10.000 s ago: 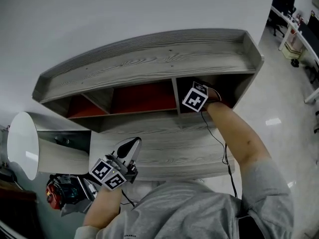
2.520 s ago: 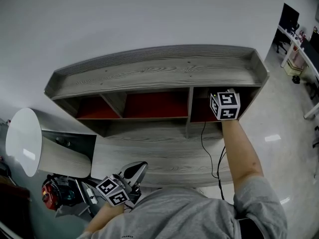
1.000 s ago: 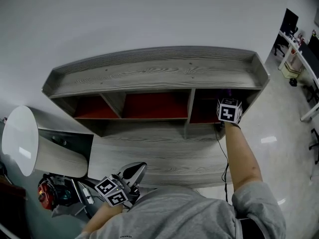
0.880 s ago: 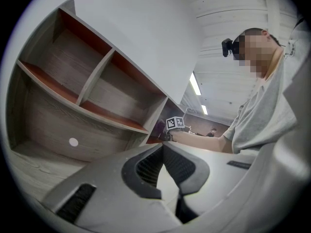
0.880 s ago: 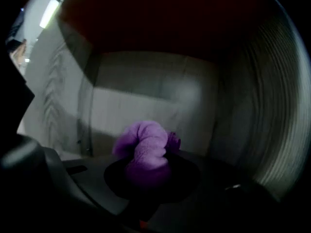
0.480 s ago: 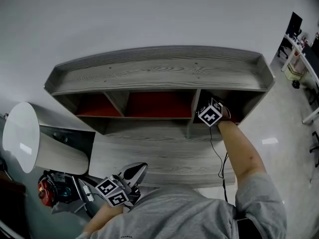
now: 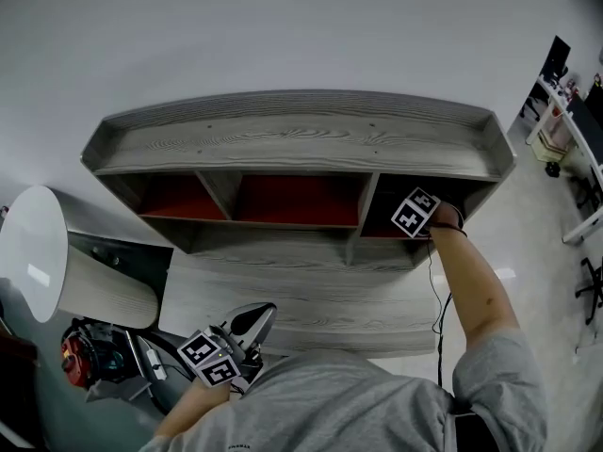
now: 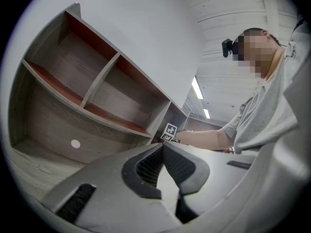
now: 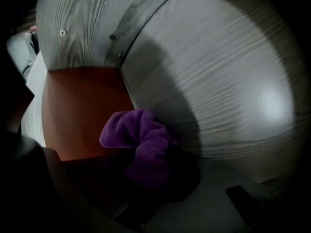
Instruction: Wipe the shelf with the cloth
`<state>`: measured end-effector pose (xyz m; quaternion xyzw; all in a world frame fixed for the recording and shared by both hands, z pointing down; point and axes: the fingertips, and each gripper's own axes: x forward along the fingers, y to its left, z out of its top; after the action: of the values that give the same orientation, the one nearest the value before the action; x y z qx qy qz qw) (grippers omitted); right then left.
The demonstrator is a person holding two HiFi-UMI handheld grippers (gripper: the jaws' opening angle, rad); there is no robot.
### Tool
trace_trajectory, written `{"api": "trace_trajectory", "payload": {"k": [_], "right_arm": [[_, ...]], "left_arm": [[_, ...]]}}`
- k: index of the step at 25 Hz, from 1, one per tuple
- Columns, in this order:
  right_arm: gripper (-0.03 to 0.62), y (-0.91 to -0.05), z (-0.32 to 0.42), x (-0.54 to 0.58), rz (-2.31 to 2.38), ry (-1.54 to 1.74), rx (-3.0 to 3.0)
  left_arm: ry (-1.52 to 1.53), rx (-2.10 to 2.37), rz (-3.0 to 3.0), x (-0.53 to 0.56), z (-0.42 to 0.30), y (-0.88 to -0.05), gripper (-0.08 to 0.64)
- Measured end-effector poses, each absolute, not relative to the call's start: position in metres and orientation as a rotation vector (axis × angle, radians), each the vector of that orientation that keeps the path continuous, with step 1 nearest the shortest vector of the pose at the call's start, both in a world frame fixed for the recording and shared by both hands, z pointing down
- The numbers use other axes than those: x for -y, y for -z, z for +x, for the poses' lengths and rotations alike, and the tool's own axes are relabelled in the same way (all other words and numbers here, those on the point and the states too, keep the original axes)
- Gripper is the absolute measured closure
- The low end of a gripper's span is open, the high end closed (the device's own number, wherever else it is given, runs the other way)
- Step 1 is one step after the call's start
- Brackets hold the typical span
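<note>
While the right gripper (image 9: 148, 176) reached into the rightmost of the shelf's (image 7: 283, 139) three compartments, its jaws were clamped on a purple cloth (image 9: 140, 139). The head view showed only the marker cube (image 7: 415, 213) at the mouth of that compartment; the jaws and cloth were hidden inside.

In the right gripper view the cloth was bunched and dim. It sat at the corner where the red back panel (image 9: 77, 110) met a grey wood wall (image 9: 204, 81). It lay against the red panel. Contact with the grey wall: could not tell, as shadow covered it.

The person's right forearm (image 7: 471, 285) was stretched out over the grey wood desk top (image 7: 301, 290) below the compartments. A black cable (image 7: 439, 295) ran along it.

The left gripper (image 7: 250, 316) was held low at the near edge of the desk, close to the person's grey shirt (image 7: 330, 412) and well apart from the shelf. Its jaws were closed together, tip to tip, with nothing between them. The left gripper view looked across at the other two compartments, both with red backs.

A white disc (image 7: 33, 262) sat at the left of the desk. Something red (image 7: 80, 361) lay below it, too small to identify.
</note>
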<state>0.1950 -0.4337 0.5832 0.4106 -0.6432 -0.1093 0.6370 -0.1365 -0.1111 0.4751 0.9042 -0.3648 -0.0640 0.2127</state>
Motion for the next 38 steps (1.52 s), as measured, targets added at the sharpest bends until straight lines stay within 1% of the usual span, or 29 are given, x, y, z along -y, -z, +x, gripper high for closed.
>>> {"api": "trace_trajectory", "payload": {"k": [4,8,16,21,27,32,35,38], "right_arm": [[0.523,-0.588,0.224,0.434,0.842,0.342,1.188],[0.523,-0.584,0.224,0.43,0.799,0.388,1.155],[0.525,-0.487,0.206,0.398,1.104,0.609,1.345],[0.525,-0.432,0.213,0.388,1.403,0.727,1.23],[0.523,-0.367,0.233,0.372,1.765,0.793,0.913],[0.523,-0.362,0.248,0.366,1.841,0.723,0.714],[0.523,-0.372,0.269,0.376,1.765,0.702,0.586],[0.523,-0.385,0.274,0.387,1.66,0.711,0.526]], "left_arm": [[0.189,0.998,2.525,0.114,-0.125,-0.471,0.546],[0.206,1.009,2.541,0.111,-0.109,-0.463,0.546],[0.227,0.983,2.584,0.126,-0.096,-0.458,0.546],[0.221,0.799,2.653,0.155,-0.12,-0.458,0.546],[0.114,0.532,2.686,0.174,-0.183,-0.467,0.546],[0.046,0.412,2.681,0.188,-0.217,-0.478,0.546],[0.034,0.368,2.718,0.208,-0.211,-0.471,0.546],[0.019,0.321,2.774,0.224,-0.19,-0.457,0.546]]}}
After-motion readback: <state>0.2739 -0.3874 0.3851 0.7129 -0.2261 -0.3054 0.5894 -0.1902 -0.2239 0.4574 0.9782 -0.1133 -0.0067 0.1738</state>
